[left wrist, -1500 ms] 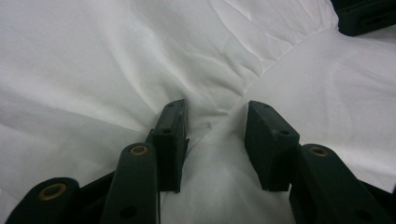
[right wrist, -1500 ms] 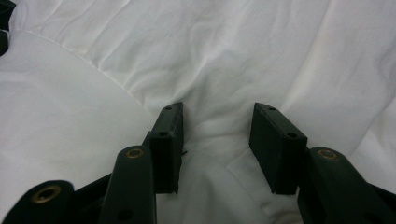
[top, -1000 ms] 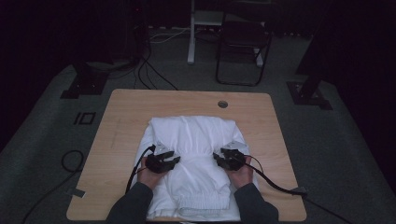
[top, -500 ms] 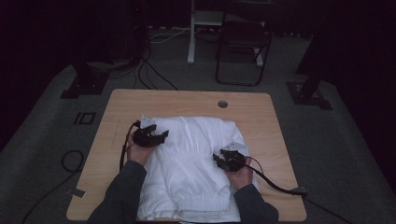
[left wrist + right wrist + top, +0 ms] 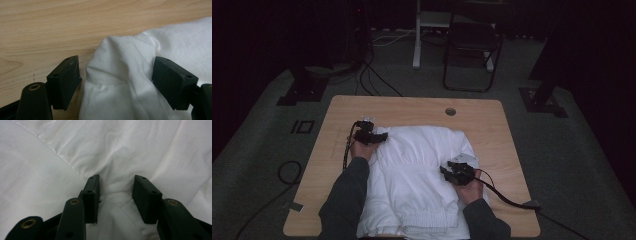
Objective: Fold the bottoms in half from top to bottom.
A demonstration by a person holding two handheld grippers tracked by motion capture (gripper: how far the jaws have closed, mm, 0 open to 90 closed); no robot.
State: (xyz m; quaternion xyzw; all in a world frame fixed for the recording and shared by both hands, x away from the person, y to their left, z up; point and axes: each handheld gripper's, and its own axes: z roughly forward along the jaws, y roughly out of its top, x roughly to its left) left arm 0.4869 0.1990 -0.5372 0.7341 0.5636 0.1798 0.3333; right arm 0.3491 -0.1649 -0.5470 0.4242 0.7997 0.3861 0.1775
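Letting go: your left hand-held gripper [image 5: 116, 82], now at the far-left corner of the white garment [image 5: 422, 175], has just opened wide around it; the right hand-held gripper [image 5: 116, 195] pins a fold.

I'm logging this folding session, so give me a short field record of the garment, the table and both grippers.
garment: white knit garment, partly folded, spread flat on the table
table: light wooden table with a round hole near its far edge
left gripper: left gripper at the garment's far left corner; jaws have just been opening, cloth bunched between them, pads not pinching
right gripper: right gripper on the garment's right side, a fold pinched between its pads
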